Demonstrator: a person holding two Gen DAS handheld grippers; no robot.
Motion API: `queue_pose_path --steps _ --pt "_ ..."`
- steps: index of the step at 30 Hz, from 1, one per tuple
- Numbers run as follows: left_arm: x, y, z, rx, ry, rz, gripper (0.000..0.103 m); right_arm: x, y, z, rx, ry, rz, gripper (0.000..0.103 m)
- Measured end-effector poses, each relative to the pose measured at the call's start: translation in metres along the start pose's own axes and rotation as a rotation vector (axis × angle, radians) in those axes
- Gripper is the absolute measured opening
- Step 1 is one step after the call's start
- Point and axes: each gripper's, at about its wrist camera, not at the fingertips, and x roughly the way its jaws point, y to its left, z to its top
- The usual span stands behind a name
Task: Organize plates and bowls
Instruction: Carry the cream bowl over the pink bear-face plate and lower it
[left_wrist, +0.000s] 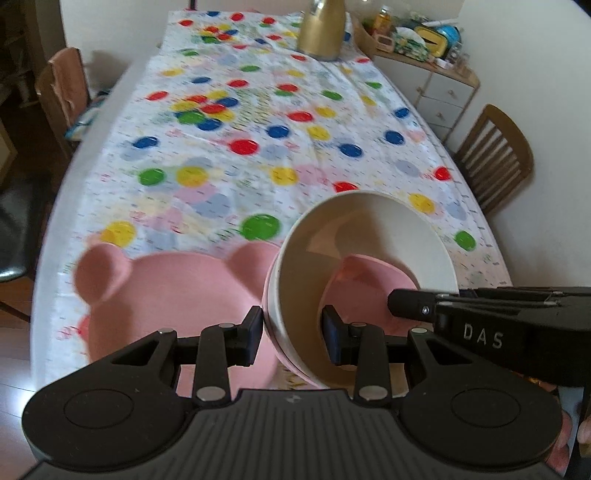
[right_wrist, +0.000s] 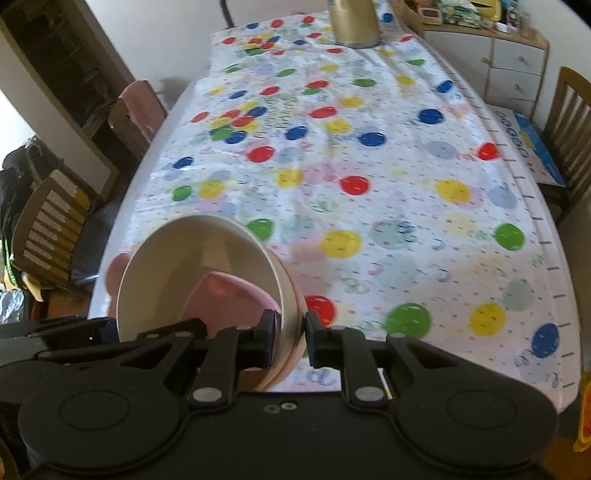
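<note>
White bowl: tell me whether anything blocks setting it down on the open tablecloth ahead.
Nothing visible does. The white bowl, gripped at opposite rims by both grippers, faces bare tablecloth. The bear-eared pink plate lies to its left, and the gold kettle stands at the far end.

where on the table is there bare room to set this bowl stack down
The balloon-print tablecloth is bare from the white bowl back to the gold kettle, and along the right edge. The near left corner is crowded by the pink bear-eared plate.
</note>
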Motion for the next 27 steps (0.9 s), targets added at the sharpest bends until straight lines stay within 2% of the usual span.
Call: queue_pose_path --steps 9,15,27 --pt "-0.019 0.045 0.010 -0.022 -0.003 0.089 0.034 0.020 0.051 0.011 -0.038 0.034 0.057 0.015" --pt "-0.014 0.074 0.003 -0.067 0.031 0.118 0.034 0.041 0.076 0.010 -0.061 0.083 0.081 0.015" --pt "0.012 0.097 -0.016 -0.121 0.070 0.144 0.034 0.082 0.093 -0.004 -0.109 0.152 0.079 0.015"
